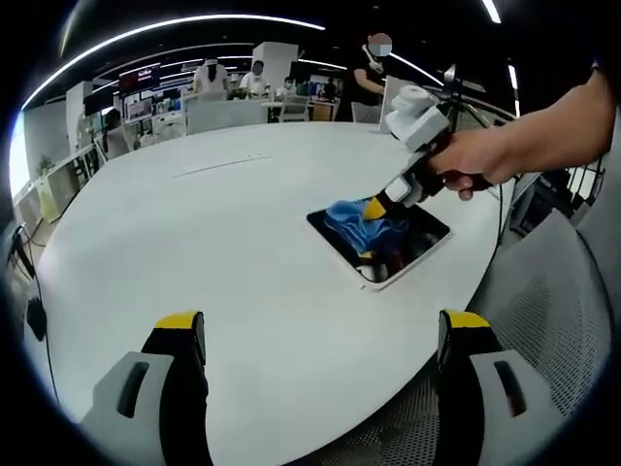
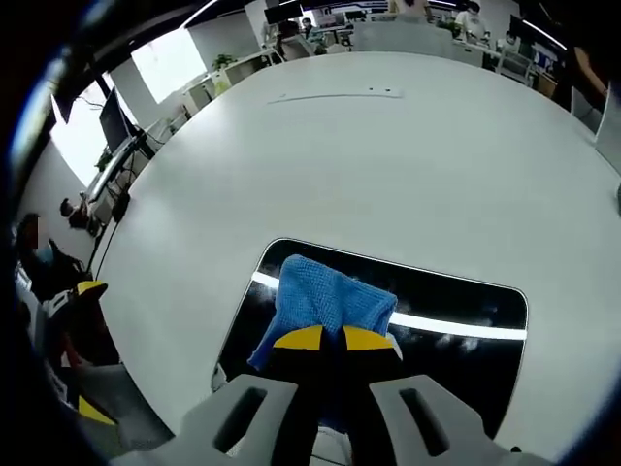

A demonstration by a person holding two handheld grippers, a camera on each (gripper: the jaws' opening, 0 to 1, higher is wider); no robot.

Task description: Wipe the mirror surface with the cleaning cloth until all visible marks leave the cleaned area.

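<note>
Risk: my right tool (image 2: 323, 339) could drag the cleaning cloth (image 2: 325, 299) off the mirror's (image 2: 456, 301) edge, or the bunched cloth could skip streaks I judge remain.
Right tool: jaws closed on the blue cloth, pressing it onto the mirror.
Left tool (image 1: 325, 335): jaws wide apart, empty, above the white tabletop (image 1: 194, 243).
Mirror: flat on the tabletop, well ahead of my left tool, directly under my right.

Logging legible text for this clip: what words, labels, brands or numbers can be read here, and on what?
No text can be read.
Screens at the far desks: bright patches, too small and blurred to read.
Mirror, cloth, table and both claws, right and left: no lettering visible.
</note>
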